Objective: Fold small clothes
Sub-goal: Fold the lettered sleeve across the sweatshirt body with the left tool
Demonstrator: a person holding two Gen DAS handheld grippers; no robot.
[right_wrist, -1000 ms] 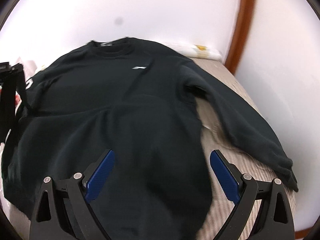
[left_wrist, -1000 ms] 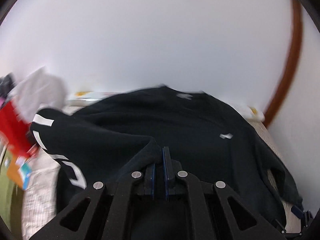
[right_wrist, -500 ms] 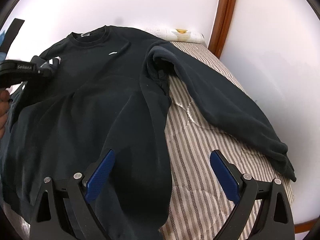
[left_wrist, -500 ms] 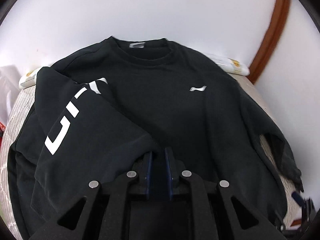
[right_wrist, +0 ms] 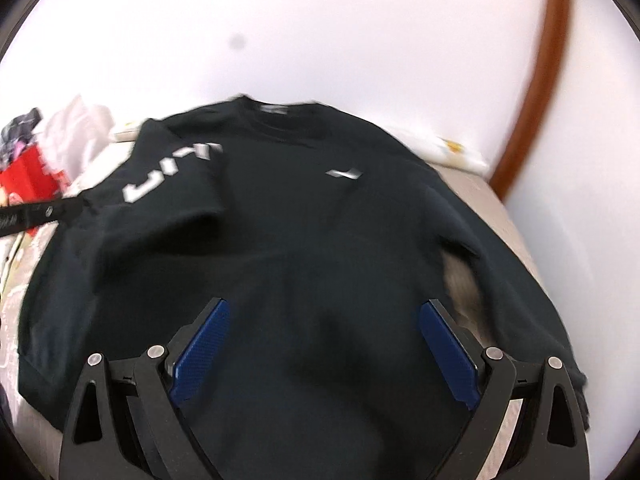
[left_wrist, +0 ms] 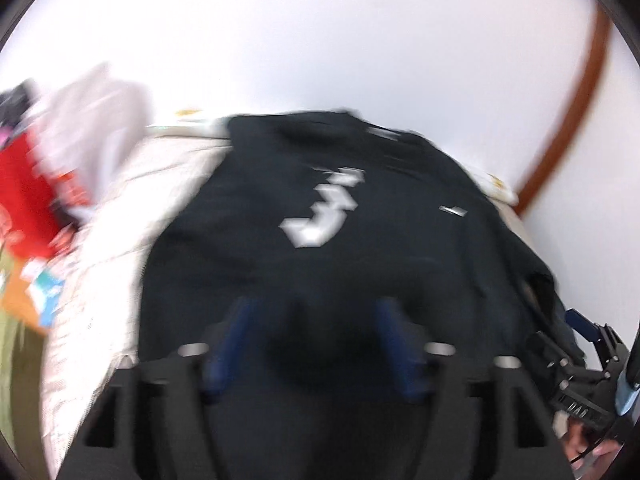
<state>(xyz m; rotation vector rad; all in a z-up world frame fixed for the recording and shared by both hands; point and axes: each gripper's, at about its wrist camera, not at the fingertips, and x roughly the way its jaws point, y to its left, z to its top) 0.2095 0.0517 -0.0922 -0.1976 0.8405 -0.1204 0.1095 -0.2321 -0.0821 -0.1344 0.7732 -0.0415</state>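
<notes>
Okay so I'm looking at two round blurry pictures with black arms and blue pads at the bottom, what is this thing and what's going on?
Each picture comes from a camera mounted on hand-held tongs, looking forward along their two blue-padded fingers. A person holds one in each hand; there is no robot.

One view shows the left tongs, whose jaws are opening with dark cloth below them. The other shows the right tongs, spread wide and just starting to close, gripping nothing.

On the striped bed lies a black sweatshirt, one lettered sleeve folded over its front. Other clothes are piled at the left.
</notes>
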